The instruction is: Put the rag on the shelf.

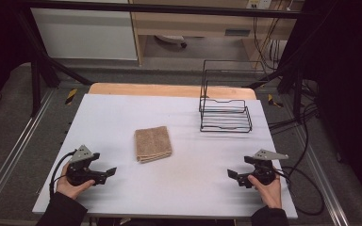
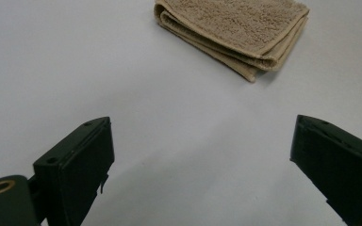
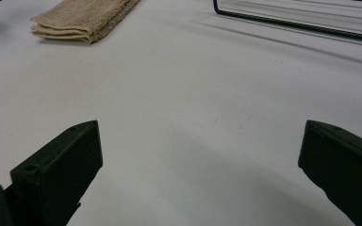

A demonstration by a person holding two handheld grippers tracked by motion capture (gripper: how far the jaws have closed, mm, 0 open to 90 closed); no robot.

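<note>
- The folded towel (image 1: pixel 152 144) is seen lying flat on the white table (image 1: pixel 122 113), between the two grippers and farther from the person than either, well apart from both.
- The left gripper (image 1: pixel 104 174) is held low over the near left part of the table by the left hand (image 1: pixel 73 184), which is wrapped around its body from below and behind; the dark sleeve (image 1: pixel 61 211) enters from the bottom edge.
- Its jaws are pointed inward toward the table's middle and are spread wide, with nothing between them.
- In the left gripper view, the towel (image 2: pixel 235 33) is found ahead of the jaws and a little to their right, its stacked edges turned toward the camera; bare table is seen between the jaws.
- The right gripper (image 1: pixel 235 176) is held by the right hand (image 1: pixel 266 187) near the table's near right part, the forearm rising from the bottom edge and the grey three-cornered plate facing up.
- Its jaws are aimed inward, toward the left gripper, and are likewise spread with nothing gripped.
- In the right gripper view, the towel (image 3: pixel 82 19) is placed far ahead and to the left of the jaws.
- A black wire rack (image 1: pixel 225 106) is stood beyond the right gripper, toward the table's far edge; its base wire (image 3: pixel 301 26) is seen ahead and to the right of that gripper's jaws.
</note>
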